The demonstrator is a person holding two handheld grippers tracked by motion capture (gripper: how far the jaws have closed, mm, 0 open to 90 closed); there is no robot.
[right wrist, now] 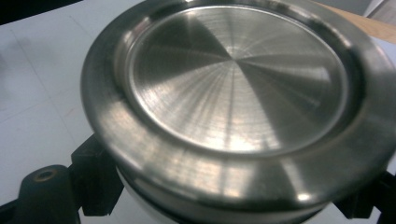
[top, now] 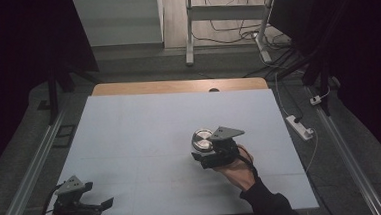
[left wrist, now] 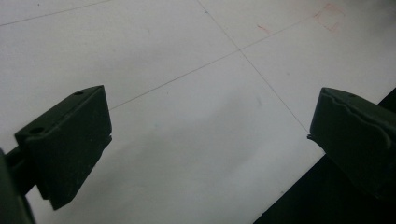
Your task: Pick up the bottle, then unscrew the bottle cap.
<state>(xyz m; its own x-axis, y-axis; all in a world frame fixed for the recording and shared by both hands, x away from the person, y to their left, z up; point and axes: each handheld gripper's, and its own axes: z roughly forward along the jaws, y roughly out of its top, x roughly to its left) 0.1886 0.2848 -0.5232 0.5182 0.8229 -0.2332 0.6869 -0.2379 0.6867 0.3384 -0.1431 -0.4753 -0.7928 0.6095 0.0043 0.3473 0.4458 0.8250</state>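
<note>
A round, brushed-steel lid (right wrist: 238, 93) with a raised rim is gripped by the right tongs (top: 207, 147) above the white surface (top: 145, 140); the left tongs (left wrist: 205, 140) are held wide open, empty.

The high view is dim, its left and right sides falling into near black; the pale blue-white surface (top: 145, 140) is the brightest area and looks soft and grainy. In the right gripper view, the round brushed-steel lid (right wrist: 238, 93) shows fanned glare streaks and blurs toward its near rim. Soft shadows lie on the surface in the left gripper view.
</note>
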